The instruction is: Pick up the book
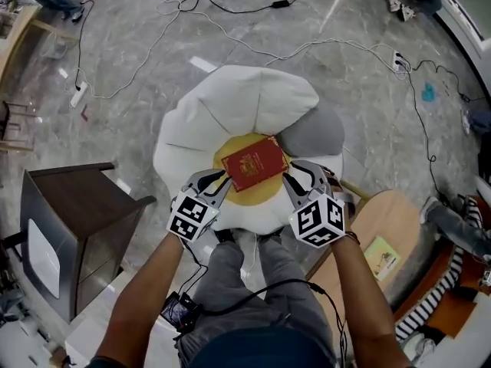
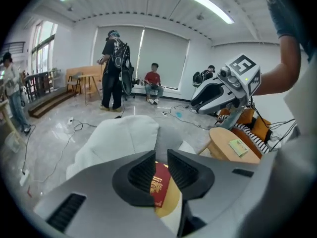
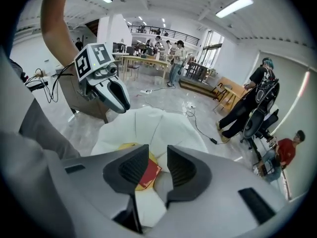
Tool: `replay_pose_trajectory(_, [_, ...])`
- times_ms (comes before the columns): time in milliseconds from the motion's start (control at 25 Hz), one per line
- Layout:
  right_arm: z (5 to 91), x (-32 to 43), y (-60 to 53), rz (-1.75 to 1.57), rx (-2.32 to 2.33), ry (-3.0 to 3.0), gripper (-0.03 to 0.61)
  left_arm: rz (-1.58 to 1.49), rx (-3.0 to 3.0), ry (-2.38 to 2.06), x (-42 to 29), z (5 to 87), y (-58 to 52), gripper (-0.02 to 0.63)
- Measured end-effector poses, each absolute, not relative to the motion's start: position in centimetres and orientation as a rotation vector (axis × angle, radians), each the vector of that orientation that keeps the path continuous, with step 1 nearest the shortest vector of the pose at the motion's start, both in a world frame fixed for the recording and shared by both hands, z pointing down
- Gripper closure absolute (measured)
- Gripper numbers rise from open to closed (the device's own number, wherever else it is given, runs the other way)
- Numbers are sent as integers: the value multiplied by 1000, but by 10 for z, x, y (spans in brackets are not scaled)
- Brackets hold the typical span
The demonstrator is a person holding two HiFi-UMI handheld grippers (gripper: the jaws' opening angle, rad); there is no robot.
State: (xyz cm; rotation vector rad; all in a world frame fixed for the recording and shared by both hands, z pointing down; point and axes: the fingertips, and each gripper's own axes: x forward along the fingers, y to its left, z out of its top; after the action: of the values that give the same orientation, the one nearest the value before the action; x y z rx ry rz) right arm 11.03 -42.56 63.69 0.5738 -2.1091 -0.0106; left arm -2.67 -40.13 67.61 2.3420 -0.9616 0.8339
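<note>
Spreading beneath everything, the marble floor (image 1: 153, 67) is carrying a big white cushion (image 1: 238, 102) shaped like petals, which is lying ahead of and below both pairs of jaws. A grey cushion (image 1: 318, 133) is nestling against it, beyond the right jaws. A round yellow pad (image 1: 261, 195) is sitting at the white cushion's middle, directly in front of both pairs of jaws, and the red book (image 1: 255, 162) is lying flat on it.

The left gripper (image 2: 161, 153) and right gripper (image 3: 158, 150) are flanking the book's near end, both tilting down toward it. The left jaws are standing a narrow slot apart and pinching nothing, with the book's cover showing through the slot just past their tips. The right jaws are gaping a little wider, also empty, with one red corner showing beyond their gap.

The book's long axis is running at a slant, from just ahead of the left jaws away toward the far side of the right jaws. The left jaws seem a shade nearer, facing a short edge, while the right jaws are facing a corner. Whether either pair is touching the book is not clear.
</note>
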Motion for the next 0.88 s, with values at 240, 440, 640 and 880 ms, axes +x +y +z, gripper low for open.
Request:
replay_pose_trajectory(240, [718, 114, -431, 222, 503, -2102, 380, 757, 2078, -870, -34, 765, -389, 448])
replay_pose_trajectory(440, [784, 120, -435, 293, 455, -2051, 360, 778, 1934, -850, -47, 833, -380, 398])
replay_pose_trajectory(640, [851, 131, -431, 386, 387, -1989, 327, 832, 1840, -828, -53, 894, -368, 372])
replay_pose_trajectory(880, [928, 145, -431, 527, 347, -1933, 290, 871, 1743, -788, -53, 966, -360, 332])
